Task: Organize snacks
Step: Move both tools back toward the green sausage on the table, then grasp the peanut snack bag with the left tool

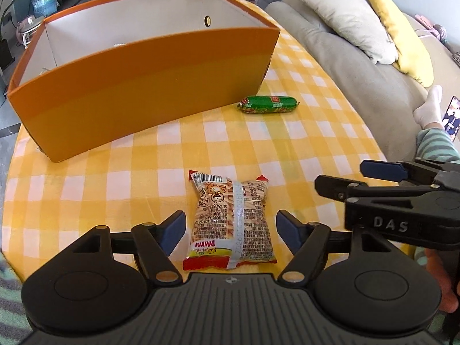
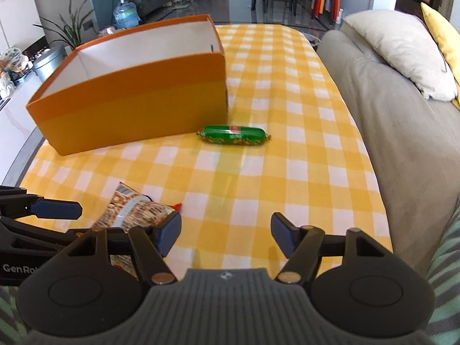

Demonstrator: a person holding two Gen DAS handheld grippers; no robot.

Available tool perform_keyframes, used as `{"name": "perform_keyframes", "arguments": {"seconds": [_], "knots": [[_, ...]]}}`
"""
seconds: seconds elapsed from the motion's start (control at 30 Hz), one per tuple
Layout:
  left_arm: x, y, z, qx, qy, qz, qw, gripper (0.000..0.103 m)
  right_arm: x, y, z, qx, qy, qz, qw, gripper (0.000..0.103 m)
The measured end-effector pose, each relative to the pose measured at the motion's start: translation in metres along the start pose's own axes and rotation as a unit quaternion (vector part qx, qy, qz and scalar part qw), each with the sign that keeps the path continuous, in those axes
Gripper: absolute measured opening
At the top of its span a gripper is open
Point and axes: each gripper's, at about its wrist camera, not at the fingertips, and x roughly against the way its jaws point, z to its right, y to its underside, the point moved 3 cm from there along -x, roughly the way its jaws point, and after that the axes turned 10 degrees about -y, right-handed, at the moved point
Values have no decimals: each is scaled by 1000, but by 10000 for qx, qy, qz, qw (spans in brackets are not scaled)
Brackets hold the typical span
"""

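Observation:
A Mimi snack packet (image 1: 233,218) lies flat on the yellow checked tablecloth (image 1: 115,184). My left gripper (image 1: 230,224) is open around it, one blue pad on each side, neither touching it. My right gripper (image 2: 225,224) is open over bare cloth, with the same packet (image 2: 135,211) just to its left. A green sausage stick (image 1: 268,104) (image 2: 234,135) lies beside the near right corner of the orange box (image 1: 143,86) (image 2: 129,100), whose open top shows white inner walls. In the left wrist view, the right gripper (image 1: 339,176) appears at the right.
A beige sofa (image 2: 388,109) with a cream cushion (image 2: 402,49) and a yellow cushion (image 1: 402,31) runs along the table's right side. A person's socked foot (image 1: 429,106) and a phone (image 1: 452,118) are on it. A water bottle (image 2: 125,13) stands on the floor behind.

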Motion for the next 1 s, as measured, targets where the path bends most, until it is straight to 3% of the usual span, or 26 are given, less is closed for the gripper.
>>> {"name": "perform_keyframes", "arguments": {"seconds": [0.13,0.3,0.57,0.87,1.0], "knots": [[-9,2,7,-181,60,-109,9998,85,-3,-1,10,-189,28,-4,9998,67],[-16,1,14,-454,-194,-96,9987,86,-6,-1,13,-239,8,-37,9997,67],[-26,-3,11,-401,-312,-235,9984,81,-13,-1,6,-40,-82,-98,9999,67],[-25,-8,11,-533,-236,-60,9983,54,-18,-7,0,466,-91,41,9989,63],[-22,-19,4,-359,-232,15,9991,49,-25,-18,-1,806,-94,28,9967,60]]}}
